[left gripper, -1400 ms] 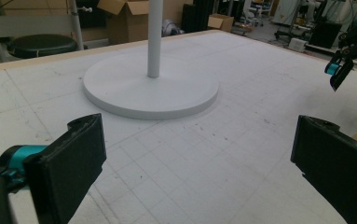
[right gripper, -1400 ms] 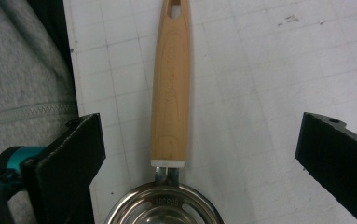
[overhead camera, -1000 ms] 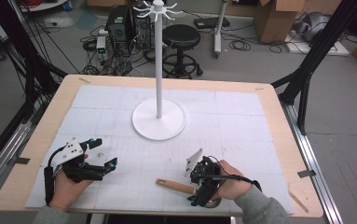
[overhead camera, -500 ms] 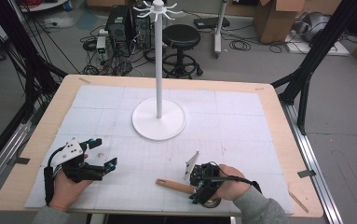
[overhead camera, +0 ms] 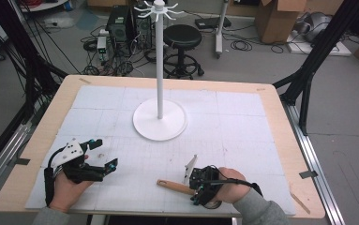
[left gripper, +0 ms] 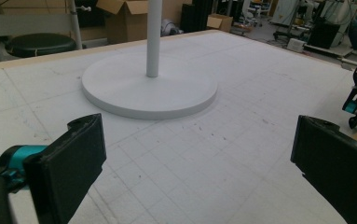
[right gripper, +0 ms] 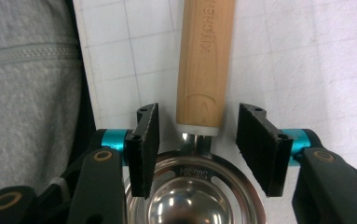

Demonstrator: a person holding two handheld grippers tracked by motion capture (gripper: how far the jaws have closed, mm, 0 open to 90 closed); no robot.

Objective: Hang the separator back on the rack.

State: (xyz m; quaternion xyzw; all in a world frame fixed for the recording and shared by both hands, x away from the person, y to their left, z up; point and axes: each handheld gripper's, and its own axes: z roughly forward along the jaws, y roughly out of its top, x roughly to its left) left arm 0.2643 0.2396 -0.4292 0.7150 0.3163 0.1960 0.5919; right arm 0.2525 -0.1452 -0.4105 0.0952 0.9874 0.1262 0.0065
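Ladle (right gripper: 205, 70) lies flat on mat (overhead camera: 243, 122), near edge, right of centre, handle pointing left. R gripper (right gripper: 197, 140) straddles its neck w/ jaws just closing, pads not yet touching. L gripper (left gripper: 190, 163) released, near-left.

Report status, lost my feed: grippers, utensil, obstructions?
Left gripper open, idle. Right gripper just closing around wooden-handled utensil, pads not yet touching. White stand well clear.

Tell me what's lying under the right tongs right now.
Under the right tongs lies a steel scoop with a wooden handle, its neck between the closing jaws, pads not touching. The scoop's near rim is hidden by the tongs' body.
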